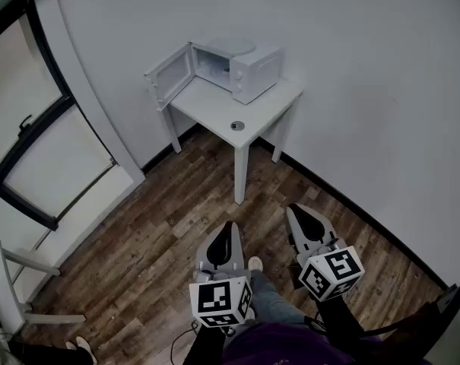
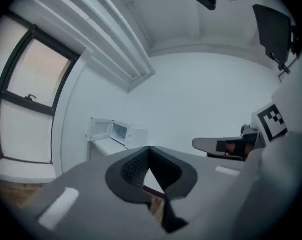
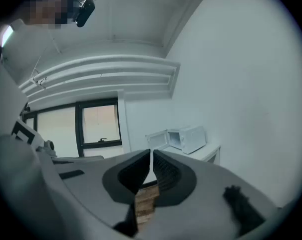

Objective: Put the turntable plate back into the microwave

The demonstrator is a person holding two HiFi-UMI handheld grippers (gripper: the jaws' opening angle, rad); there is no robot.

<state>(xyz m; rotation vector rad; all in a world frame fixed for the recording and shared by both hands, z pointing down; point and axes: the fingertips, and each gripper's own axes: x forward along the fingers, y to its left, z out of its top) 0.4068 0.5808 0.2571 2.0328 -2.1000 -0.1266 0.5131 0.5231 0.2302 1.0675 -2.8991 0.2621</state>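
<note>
In the head view, the left gripper (image 1: 231, 228) and the right gripper (image 1: 296, 213) are held side by side low over the wooden floor (image 1: 176, 226), well apart from the white bench (image 1: 214, 109) by the wall. The microwave (image 1: 249, 71) stands at the back of the bench, its door (image 1: 169, 74) swung open to the left. A pale round disc on its top looks like the turntable plate (image 1: 234, 46), though it is too faint to be sure. A small grey ring (image 1: 237, 125) lies near the bench's front edge. In the left gripper view, that gripper's jaws are pressed together with nothing between them, and the open microwave sits far beyond their tips. In the right gripper view, the jaws are likewise together and empty, with the microwave to their upper right and a dark-framed window (image 3: 98, 124) to its left.
</note>
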